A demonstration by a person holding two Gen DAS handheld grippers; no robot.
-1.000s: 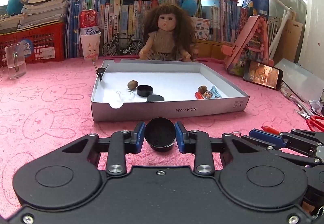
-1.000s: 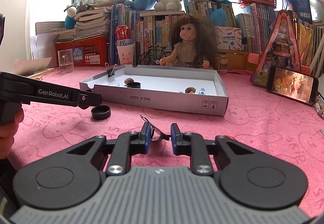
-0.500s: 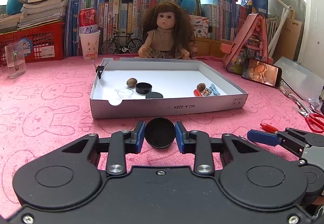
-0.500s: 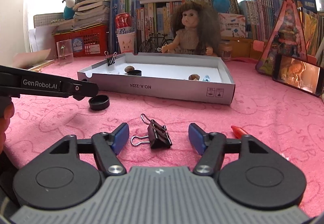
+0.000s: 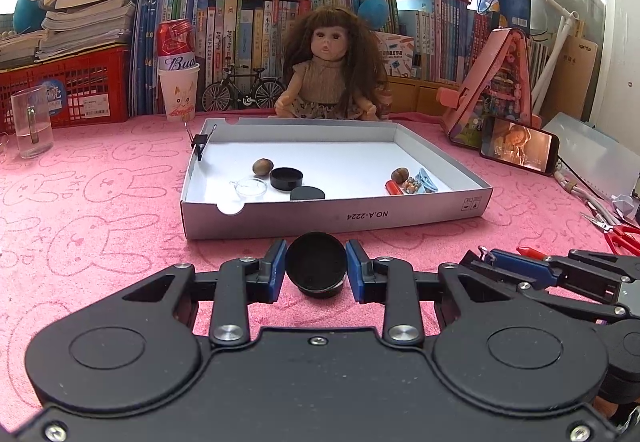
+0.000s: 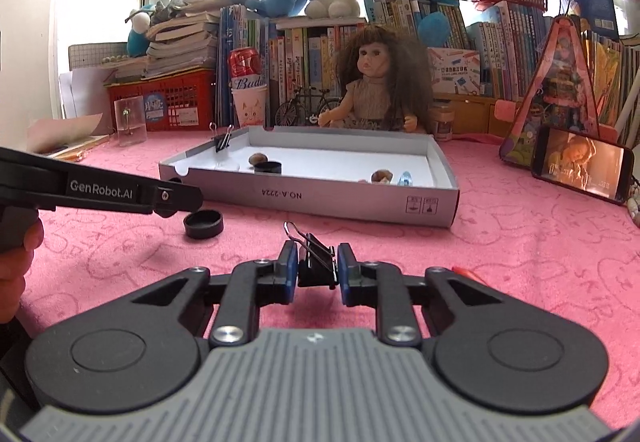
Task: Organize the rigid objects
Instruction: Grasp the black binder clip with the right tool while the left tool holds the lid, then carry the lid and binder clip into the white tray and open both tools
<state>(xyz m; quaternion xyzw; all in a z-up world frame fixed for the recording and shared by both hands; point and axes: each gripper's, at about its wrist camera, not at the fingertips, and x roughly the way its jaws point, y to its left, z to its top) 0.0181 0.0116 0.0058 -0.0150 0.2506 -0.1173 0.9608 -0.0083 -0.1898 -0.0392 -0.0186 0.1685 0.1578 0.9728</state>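
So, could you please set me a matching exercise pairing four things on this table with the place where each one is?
Things:
1. red can
2. phone
3. clear round lid
4. doll

Places:
A. lying inside the grey box
B. sitting just behind the grey box
C. standing in the white paper cup
D. propped in front of the pink stand

Pairs: 1-C, 2-D, 3-A, 4-B

bare pink cloth (image 5: 100,242) fronts the box's near wall (image 5: 336,216); tray top open
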